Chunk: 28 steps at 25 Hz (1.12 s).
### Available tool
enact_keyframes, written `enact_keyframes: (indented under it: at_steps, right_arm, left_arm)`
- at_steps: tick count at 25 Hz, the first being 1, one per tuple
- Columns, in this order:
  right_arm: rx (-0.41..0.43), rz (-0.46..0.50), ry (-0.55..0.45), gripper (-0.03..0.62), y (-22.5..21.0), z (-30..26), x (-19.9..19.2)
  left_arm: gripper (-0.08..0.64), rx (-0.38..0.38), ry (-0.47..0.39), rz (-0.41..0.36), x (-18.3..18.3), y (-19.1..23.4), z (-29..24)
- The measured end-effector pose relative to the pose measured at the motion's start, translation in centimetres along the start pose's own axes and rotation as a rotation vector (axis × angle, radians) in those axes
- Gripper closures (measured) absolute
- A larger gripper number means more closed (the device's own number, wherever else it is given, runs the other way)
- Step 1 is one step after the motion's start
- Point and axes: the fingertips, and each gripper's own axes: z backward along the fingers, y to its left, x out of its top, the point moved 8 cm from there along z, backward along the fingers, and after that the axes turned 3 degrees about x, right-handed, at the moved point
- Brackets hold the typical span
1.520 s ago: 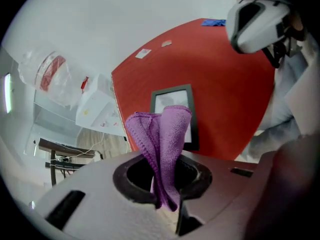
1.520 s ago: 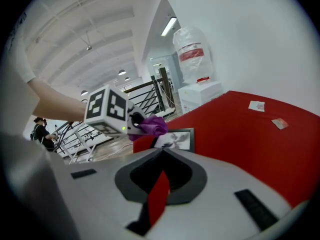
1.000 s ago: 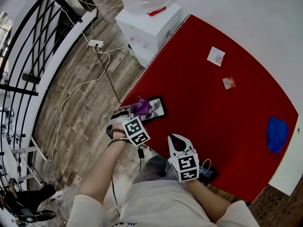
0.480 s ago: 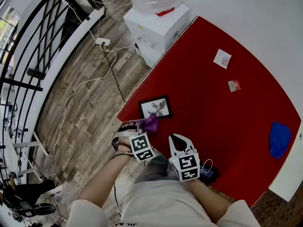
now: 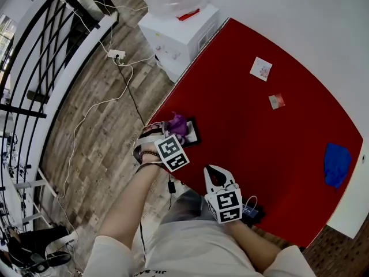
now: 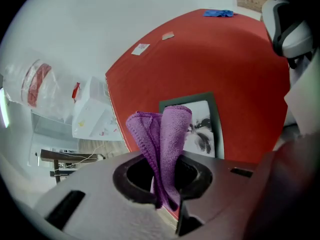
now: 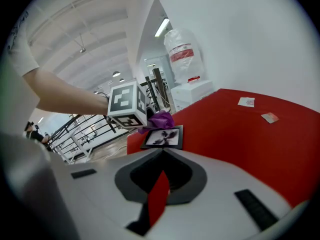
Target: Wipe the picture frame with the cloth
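Note:
A black picture frame (image 5: 193, 133) with a black-and-white print lies near the left front corner of the red table (image 5: 277, 149). My left gripper (image 5: 173, 134) is shut on a folded purple cloth (image 5: 177, 123), which rests over the frame's left part and hides it. In the left gripper view the cloth (image 6: 165, 131) stands up between the jaws, with the frame (image 6: 205, 129) just beyond it. My right gripper (image 5: 214, 171) hangs shut and empty at the table's front edge, right of the frame. From the right gripper view I see the frame (image 7: 164, 137) and the cloth (image 7: 161, 119).
A blue rag (image 5: 337, 163) lies at the table's right side, with two small cards (image 5: 262, 68) (image 5: 277, 101) farther back. A black device (image 5: 252, 211) sits at the front edge. A white water dispenser (image 5: 179, 30) stands off the table's far left corner; cables (image 5: 115, 91) cross the wooden floor.
The left gripper drew the cloth back off the frame toward me half a second ago, and has now pushed it forward onto the frame again. The right gripper stayed put.

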Motion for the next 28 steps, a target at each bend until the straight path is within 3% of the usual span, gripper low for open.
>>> enact_keyframes:
  at_steps: [6, 11, 16, 20, 28]
  right_arm:
    - [-0.027, -0.018, 0.005, 0.588, -1.4, 0.3, -0.3]
    - [-0.014, -0.018, 0.003, 0.588, -1.4, -0.1, -0.2]
    - [0.003, -0.011, 0.012, 0.588, -1.0, -0.3, -0.4]
    - [0.007, -0.007, 0.013, 0.588, -0.8, -0.3, -0.5]
    - [-0.022, -0.026, 0.010, 0.588, -1.5, 0.4, -0.9]
  left_arm:
    - [0.500, -0.034, 0.004, -0.025, 0.3, -1.8, 0.1]
    - [0.500, -0.118, -0.018, -0.041, 0.7, -6.3, 2.6]
    - [0.499, -0.117, -0.036, -0.059, 0.6, -8.3, 4.0]
    - [0.500, -0.102, -0.041, -0.044, 0.4, -7.6, 3.9]
    - [0.500, -0.018, -0.043, 0.051, 1.6, -1.0, 1.1]
